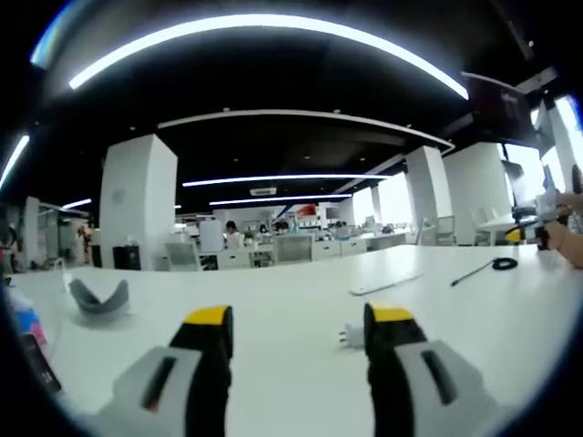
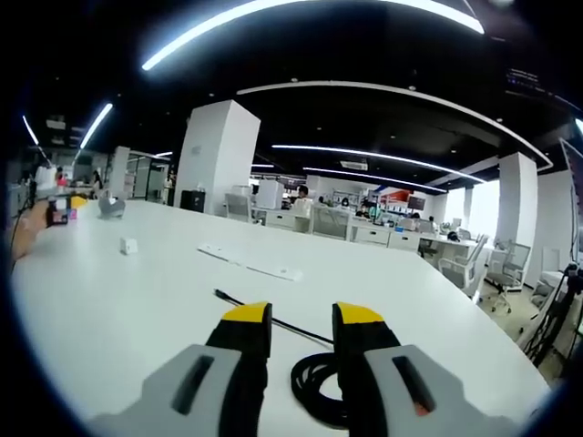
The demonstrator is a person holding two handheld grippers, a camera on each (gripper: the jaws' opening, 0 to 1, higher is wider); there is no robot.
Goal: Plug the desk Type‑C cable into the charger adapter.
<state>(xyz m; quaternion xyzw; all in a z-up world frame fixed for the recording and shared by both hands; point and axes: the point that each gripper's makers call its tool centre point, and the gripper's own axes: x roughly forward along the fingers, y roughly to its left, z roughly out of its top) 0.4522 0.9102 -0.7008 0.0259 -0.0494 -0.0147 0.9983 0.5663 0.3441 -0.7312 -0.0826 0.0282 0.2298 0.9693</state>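
While hovering over the broad white tabletop (image 1: 301, 309), left gripper (image 1: 296, 330) keeping yellow-tipped jaws apart, gripping nothing, small white charger adapter (image 1: 351, 336) lying just beside the right jaw. Right gripper (image 2: 301, 330) likewise spread wide and empty, thin black Type-C cable (image 2: 314, 382) lying coiled between and beneath its jaws, free end trailing away across the table.
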